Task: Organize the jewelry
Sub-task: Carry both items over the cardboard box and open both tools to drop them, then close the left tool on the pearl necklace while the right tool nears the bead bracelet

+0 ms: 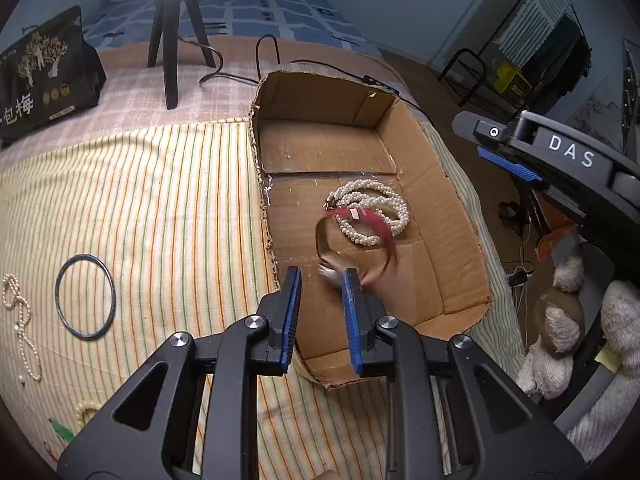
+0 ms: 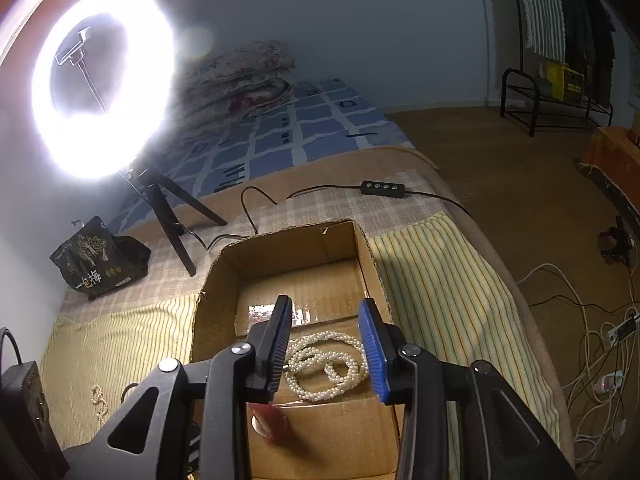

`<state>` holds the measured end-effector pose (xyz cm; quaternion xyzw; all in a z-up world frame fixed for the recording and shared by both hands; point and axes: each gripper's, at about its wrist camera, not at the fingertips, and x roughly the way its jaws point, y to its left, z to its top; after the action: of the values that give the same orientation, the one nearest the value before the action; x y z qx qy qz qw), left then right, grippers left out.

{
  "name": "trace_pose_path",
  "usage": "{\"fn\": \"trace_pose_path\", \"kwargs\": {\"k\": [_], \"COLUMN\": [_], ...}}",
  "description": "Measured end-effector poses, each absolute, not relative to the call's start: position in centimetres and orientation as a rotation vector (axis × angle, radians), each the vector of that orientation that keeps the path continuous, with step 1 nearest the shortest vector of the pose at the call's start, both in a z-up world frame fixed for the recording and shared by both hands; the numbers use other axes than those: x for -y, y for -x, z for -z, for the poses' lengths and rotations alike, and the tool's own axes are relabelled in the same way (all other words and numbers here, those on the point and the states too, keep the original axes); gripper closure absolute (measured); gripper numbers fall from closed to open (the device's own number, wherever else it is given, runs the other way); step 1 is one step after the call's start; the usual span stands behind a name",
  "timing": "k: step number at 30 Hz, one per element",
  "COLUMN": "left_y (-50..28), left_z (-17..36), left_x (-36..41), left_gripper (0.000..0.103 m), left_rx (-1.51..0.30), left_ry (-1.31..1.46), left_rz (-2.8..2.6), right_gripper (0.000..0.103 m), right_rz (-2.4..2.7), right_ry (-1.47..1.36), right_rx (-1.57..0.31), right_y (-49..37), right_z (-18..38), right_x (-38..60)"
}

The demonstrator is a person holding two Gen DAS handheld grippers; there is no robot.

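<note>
An open cardboard box [image 1: 436, 200] sits on the striped cloth. Inside lies a coiled pearl necklace [image 1: 376, 212], also in the right wrist view [image 2: 324, 364]. A red cord bracelet with a tassel [image 1: 360, 240] is blurred in the air over the box floor, just beyond my left gripper [image 1: 322, 284], which is open over the box's near wall. My right gripper [image 2: 326, 332] is open and empty above the box; it shows at the right of the left wrist view [image 1: 540, 148]. On the cloth left of the box lie a dark bangle [image 1: 85, 297] and a thin pearl strand [image 1: 20, 320].
A ring light [image 2: 100, 80] on a black tripod [image 1: 172, 36] and a black bag [image 1: 44, 76] stand behind the box. A cable with a control box [image 2: 382, 189] runs behind it. The bed edge drops off to the right, with cables on the floor [image 2: 600, 360].
</note>
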<state>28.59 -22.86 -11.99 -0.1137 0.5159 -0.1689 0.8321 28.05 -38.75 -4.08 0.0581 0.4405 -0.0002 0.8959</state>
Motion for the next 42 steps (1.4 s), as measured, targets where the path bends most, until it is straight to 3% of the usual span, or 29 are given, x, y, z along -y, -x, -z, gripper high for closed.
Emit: {"fn": "trace_pose_path", "kwargs": {"k": [9, 24, 42], "left_y": [-27.5, -25.4, -23.4], "left_z": [10.4, 7.1, 7.1], "left_x": [21.2, 15.7, 2.7], "left_gripper": [0.084, 0.084, 0.079], "left_rx": [-1.056, -0.980, -0.942], "left_ry": [0.221, 0.200, 0.127], "left_rz": [0.336, 0.286, 0.146], "right_gripper": [0.063, 0.047, 0.003], "right_rz": [0.016, 0.001, -0.189], "right_ry": [-0.112, -0.078, 0.028], "right_rx": [-0.890, -0.830, -0.746], "right_y": [-26.8, -23.6, -17.6], "right_z": [2.8, 0.4, -0.2], "right_x": [38.7, 36.2, 28.5]}}
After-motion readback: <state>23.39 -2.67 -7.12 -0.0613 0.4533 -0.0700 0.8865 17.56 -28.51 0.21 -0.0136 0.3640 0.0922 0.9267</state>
